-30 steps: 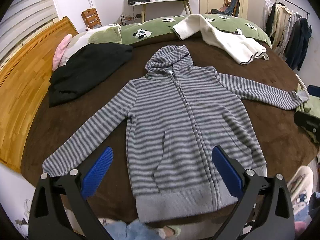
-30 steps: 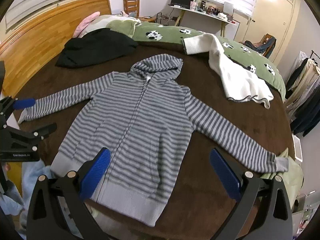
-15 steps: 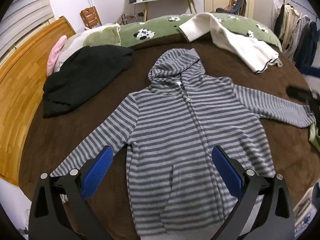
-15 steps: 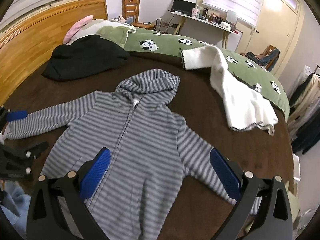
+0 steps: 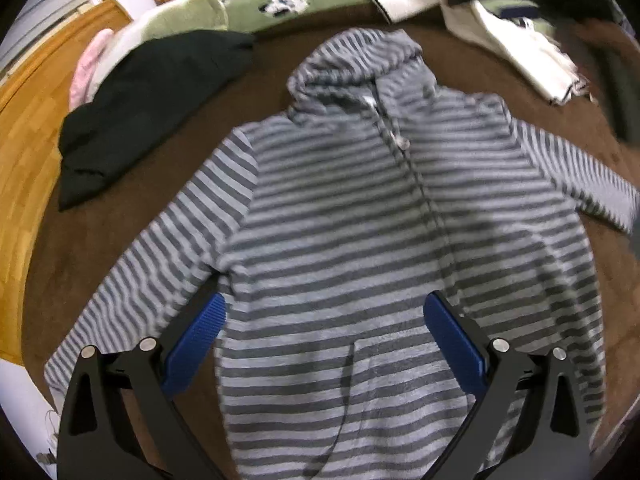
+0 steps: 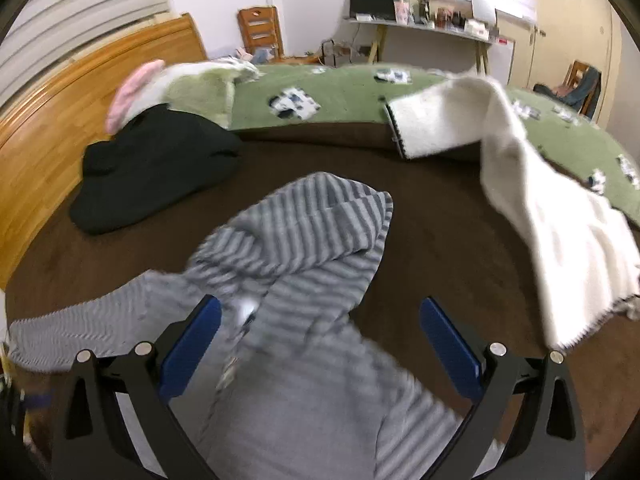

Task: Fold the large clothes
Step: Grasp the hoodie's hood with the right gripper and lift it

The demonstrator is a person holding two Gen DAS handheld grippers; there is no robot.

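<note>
Because the striped hoodie [image 5: 360, 216] is soft and limp, both spread-jawed, empty grippers, left [image 5: 324, 344] and right [image 6: 320, 344], should pinch shoulder seams near 12 o'clock

Both grippers have advanced over the striped hoodie [image 5: 360, 220] toward its hood. The left gripper [image 5: 322, 338] now sits above the chest and pocket; the right gripper [image 6: 320, 338] now sits above the hood and collar. Hem out of frame.
</note>
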